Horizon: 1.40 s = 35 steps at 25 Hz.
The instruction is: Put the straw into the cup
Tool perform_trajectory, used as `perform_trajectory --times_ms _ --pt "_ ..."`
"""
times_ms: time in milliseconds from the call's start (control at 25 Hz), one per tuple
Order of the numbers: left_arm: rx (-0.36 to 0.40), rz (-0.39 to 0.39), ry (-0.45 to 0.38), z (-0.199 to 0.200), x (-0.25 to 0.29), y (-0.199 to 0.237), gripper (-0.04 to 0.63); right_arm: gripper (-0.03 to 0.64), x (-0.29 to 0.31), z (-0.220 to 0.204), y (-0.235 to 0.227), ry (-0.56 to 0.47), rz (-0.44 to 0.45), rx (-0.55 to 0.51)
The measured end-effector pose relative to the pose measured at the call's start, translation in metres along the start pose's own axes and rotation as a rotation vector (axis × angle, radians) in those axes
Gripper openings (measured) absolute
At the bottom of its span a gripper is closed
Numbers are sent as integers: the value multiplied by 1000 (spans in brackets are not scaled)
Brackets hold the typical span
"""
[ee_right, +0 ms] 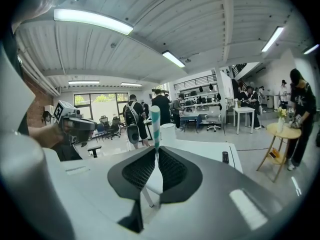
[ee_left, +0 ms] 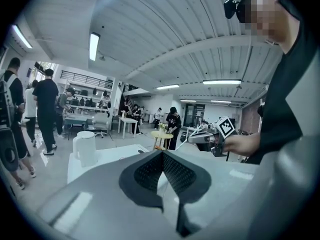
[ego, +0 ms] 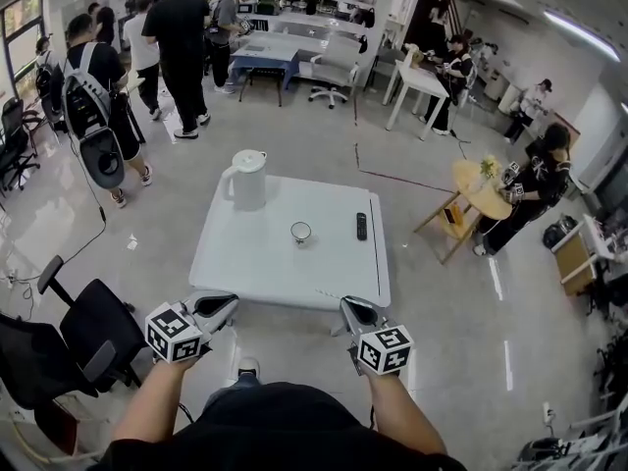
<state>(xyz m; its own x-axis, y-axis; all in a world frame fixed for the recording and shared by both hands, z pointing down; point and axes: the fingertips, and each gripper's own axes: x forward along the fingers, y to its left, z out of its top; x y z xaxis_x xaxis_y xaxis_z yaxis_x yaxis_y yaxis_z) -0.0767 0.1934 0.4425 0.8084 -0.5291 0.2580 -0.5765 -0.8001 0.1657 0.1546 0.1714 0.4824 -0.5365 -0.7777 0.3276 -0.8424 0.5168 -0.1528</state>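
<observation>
A small round cup with a pale rim stands at the middle of the white square table. Its inside looks dark, and what it holds cannot be told. Beyond the cup to its left stands a white plastic kettle with its lid on. Just right of the cup lies a slim black remote.

The thin, teal-and-white striped paper straw is well short of the cup, off the table's near edge. The right hand-held gripper has its dark ribbed pads clamped on it. The left hand-held gripper is at the near edge too, on the cup's other side, with its jaws pressed together on nothing.

A black office chair stands left of the table.
</observation>
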Motion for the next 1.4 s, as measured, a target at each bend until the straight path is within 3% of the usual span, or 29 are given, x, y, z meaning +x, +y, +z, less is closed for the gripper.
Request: perform_trajectory --times_ms 1400 --pt "-22 -124 60 9 47 106 0 51 94 -1 -34 55 -107 89"
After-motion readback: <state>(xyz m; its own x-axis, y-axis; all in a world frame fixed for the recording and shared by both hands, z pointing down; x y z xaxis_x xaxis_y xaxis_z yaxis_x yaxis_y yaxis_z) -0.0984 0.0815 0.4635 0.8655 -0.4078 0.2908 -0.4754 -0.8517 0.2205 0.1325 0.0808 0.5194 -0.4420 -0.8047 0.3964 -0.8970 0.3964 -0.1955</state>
